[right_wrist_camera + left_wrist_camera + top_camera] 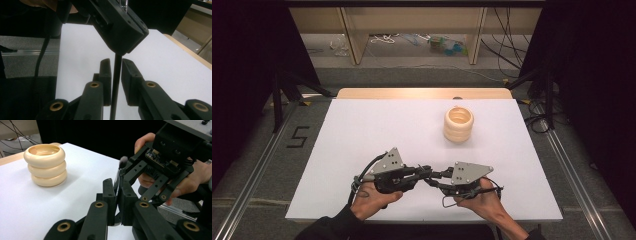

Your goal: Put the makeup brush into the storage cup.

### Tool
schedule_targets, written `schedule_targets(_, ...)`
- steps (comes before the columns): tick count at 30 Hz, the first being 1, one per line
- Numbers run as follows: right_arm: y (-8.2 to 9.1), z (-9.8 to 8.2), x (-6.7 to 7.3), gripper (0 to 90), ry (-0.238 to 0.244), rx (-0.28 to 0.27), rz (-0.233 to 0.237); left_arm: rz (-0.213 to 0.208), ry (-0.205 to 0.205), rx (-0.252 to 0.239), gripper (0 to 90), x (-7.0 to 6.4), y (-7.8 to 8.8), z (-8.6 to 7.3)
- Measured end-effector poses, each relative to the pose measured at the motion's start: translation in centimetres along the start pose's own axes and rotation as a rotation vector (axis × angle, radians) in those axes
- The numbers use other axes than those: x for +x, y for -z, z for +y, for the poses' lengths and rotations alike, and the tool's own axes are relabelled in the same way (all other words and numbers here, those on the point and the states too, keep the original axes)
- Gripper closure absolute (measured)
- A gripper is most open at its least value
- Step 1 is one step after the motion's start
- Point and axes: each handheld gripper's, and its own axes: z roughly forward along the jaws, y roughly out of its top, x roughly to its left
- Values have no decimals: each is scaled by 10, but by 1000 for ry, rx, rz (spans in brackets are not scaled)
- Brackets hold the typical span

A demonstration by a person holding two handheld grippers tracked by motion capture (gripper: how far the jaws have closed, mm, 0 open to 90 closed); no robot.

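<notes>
Two grippers meet tip to tip near the front edge of the white table (pixel 362 130) in the high view: the left gripper (pixel 428 171), held in the person's left hand (pixel 371 199), and the right gripper (pixel 432 178), held in the right hand (pixel 479 199). A stack of three cream rings (pixel 458 125) stands upright toward the far right part of the table, well apart from both. In the left gripper view, the left gripper (pixel 118 195) has its jaws drawn nearly together on a thin dark brush (pixel 119 173) with a soft greyish tip pointing up; the right gripper's body sits just behind it, and the cream rings (pixel 45 165) stand at the far left. In the right gripper view, the right gripper (pixel 115 66) has its jaws a narrow gap apart, the brush's thin dark handle (pixel 115 82) running upright between them; whether they press it I cannot tell. The left gripper's body hangs just above.
</notes>
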Motion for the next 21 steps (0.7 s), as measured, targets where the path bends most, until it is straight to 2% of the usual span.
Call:
schedule_targets(10,0,0,0,842,3,0,9,-10,-10,-4,851,-1,-1,0)
schedule_targets(17,0,-1,-1,857,-19,-11,21,-6,-16,-2,833,-2,0,1)
schedule_targets(19,1,-2,-2,857,-48,-27,31,2,-7,-11,689,-3,-1,1)
schedule_targets(21,1,-2,-3,857,-50,-29,28,17,-22,-22,554,-4,0,2)
